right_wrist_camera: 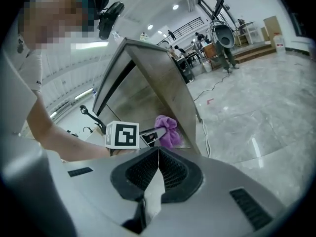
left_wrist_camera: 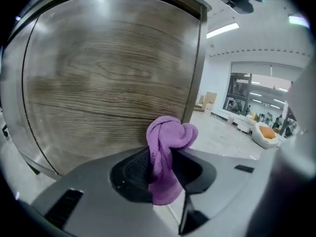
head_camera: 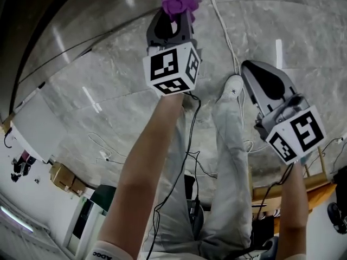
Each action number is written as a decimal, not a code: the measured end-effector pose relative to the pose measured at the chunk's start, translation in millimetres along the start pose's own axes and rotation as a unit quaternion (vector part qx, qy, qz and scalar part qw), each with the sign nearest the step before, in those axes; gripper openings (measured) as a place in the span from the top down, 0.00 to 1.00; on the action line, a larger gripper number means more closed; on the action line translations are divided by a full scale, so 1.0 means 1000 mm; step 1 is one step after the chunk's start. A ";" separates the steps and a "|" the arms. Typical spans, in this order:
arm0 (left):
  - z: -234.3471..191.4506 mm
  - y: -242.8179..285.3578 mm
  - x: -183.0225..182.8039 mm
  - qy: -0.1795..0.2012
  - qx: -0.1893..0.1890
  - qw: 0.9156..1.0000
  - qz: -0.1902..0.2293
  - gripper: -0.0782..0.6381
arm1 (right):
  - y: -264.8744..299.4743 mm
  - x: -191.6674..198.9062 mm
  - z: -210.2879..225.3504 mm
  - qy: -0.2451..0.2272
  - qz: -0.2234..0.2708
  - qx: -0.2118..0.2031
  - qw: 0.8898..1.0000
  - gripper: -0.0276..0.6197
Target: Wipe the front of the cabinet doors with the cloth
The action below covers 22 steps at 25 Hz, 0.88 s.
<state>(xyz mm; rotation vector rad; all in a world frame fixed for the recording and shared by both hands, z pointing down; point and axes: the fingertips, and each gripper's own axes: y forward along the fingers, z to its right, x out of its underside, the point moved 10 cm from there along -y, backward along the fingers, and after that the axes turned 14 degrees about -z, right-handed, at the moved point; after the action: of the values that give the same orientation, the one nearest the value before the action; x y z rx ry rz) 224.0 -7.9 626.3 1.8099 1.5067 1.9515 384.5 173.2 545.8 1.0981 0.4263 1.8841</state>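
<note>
We find the left gripper [left_wrist_camera: 163, 168] clamped on the purple cloth [left_wrist_camera: 169, 136]. A bunched fold stands above the jaws and a tail hangs below them. The cloth sits close before the wood-grain cabinet door [left_wrist_camera: 103, 78], near the door's right edge. No view confirms whether it is actually touching. The right gripper [right_wrist_camera: 157, 168] has its jaws pressed together with nothing between them, and it is held well apart from the cabinet, over the marble floor [head_camera: 108, 64].

On progress, the door shows no streak, damp patch or other mark that separates wiped from unwiped surface. We judge the wiping to be at or near its working stage. Most of the visible door lies above and to the left of the cloth, and we cannot tell whether it has been covered.

Comparing views:
- The left gripper view alone shows the door face and its grain.
- The right gripper view alone shows the whole cabinet from the side, with the cloth low at its front corner.
- The head view shows only a sliver of the cabinet, but it alone shows both grippers together and a white cable [head_camera: 225, 34] trailing across the floor.
</note>
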 end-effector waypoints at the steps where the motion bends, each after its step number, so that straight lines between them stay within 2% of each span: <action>1: -0.007 -0.002 0.001 0.004 0.001 1.000 -0.004 0.74 | 0.003 -0.001 -0.002 0.003 0.004 0.002 1.000 0.91; 5: -0.041 -0.013 0.005 0.031 -0.006 0.999 -0.010 0.74 | 0.019 -0.005 -0.020 0.009 0.015 0.003 1.000 0.91; 8: -0.081 -0.027 0.010 0.031 -0.018 0.999 -0.017 0.74 | 0.040 -0.003 -0.042 0.008 0.014 0.000 1.000 0.91; 11: -0.131 -0.043 0.016 0.036 -0.033 0.998 -0.029 0.74 | 0.069 -0.003 -0.072 0.001 0.011 -0.011 1.000 0.91; 13: -0.160 -0.051 0.020 0.053 -0.039 0.997 -0.036 0.74 | 0.087 -0.004 -0.089 -0.004 0.011 -0.020 1.000 0.91; 18: -0.215 -0.063 0.026 0.080 -0.046 0.994 -0.051 0.73 | 0.126 -0.006 -0.117 -0.004 0.015 -0.034 0.999 0.91; 22: -0.251 -0.076 0.029 0.093 -0.072 0.991 -0.057 0.73 | 0.148 -0.012 -0.133 -0.007 0.014 -0.048 0.999 0.91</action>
<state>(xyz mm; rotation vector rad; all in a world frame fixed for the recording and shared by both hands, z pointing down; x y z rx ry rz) -24.5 -95.9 641.3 1.4893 1.4391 2.1604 199.6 100.2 563.6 1.0574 0.3104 1.9015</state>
